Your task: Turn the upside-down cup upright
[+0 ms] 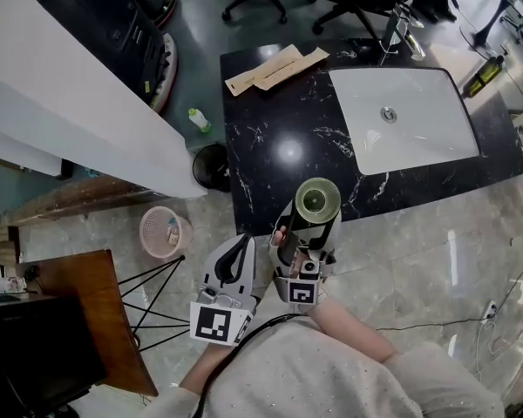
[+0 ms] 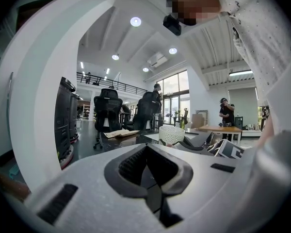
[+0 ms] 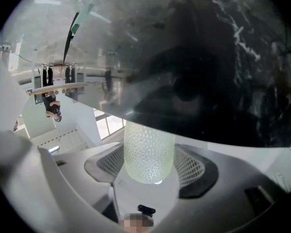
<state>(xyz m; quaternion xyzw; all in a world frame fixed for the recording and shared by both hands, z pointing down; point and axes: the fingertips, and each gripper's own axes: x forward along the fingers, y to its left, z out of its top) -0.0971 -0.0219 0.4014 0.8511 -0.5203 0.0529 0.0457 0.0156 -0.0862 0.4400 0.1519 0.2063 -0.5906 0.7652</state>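
Note:
A pale green cup [image 1: 318,200] with a dotted, textured wall is held between the jaws of my right gripper [image 1: 309,225], above the front edge of the black marble counter [image 1: 270,138]. One round end of it faces up toward the head camera. In the right gripper view the cup [image 3: 149,152] sits between both pads of the right gripper [image 3: 150,164], with the counter filling the frame beyond it. My left gripper [image 1: 235,252] hangs to the left and nearer my body, jaws together and empty. The left gripper view shows its closed jaws [image 2: 148,166] and the cup [image 2: 171,134] off to their right.
A white sink [image 1: 410,120] with a faucet [image 1: 401,29] is set into the counter's right half. Brown paper sleeves [image 1: 275,68] lie at its far left. On the floor are a pink basket [image 1: 164,232], a black bin [image 1: 211,165] and a wooden table [image 1: 87,320].

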